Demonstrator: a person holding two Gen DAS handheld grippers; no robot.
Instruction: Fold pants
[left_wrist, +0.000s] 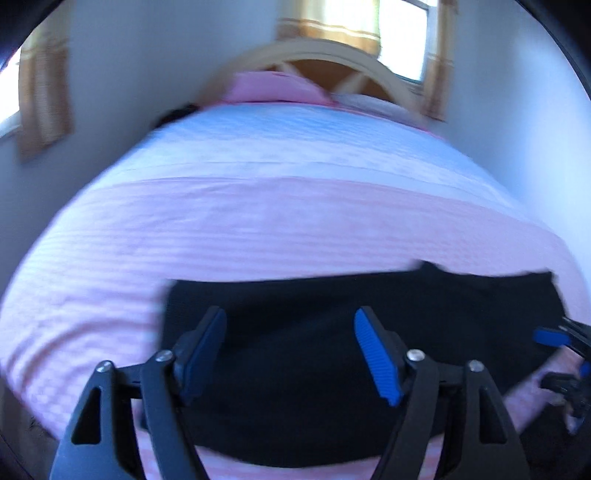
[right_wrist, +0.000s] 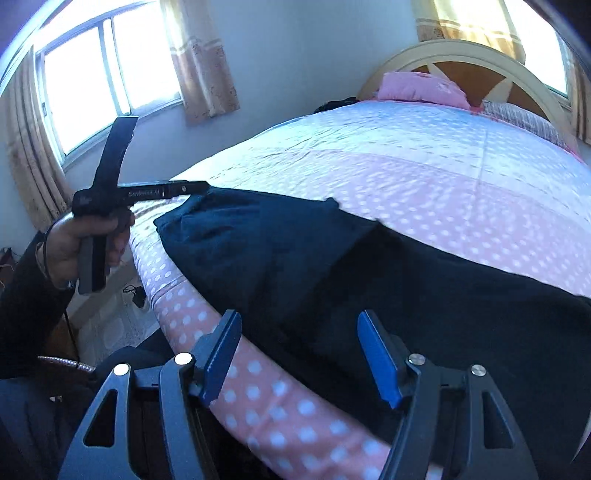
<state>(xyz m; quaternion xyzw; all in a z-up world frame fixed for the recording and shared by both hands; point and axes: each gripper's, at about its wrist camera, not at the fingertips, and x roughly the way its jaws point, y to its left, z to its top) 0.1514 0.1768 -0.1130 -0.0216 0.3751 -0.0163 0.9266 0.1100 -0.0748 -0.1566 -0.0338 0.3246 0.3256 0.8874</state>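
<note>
One pair of black pants (right_wrist: 369, 280) lies flat on one bedspread (right_wrist: 424, 177). Two grippers are present: left gripper (left_wrist: 291, 354) and right gripper (right_wrist: 299, 354), both spread apart, grasping nothing.

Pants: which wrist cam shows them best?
Right wrist view. The pants are sharp there, lying along the bed edge with their folds visible. The left wrist view is motion-blurred: the pants appear as a featureless black patch partly behind the left tool.
</note>
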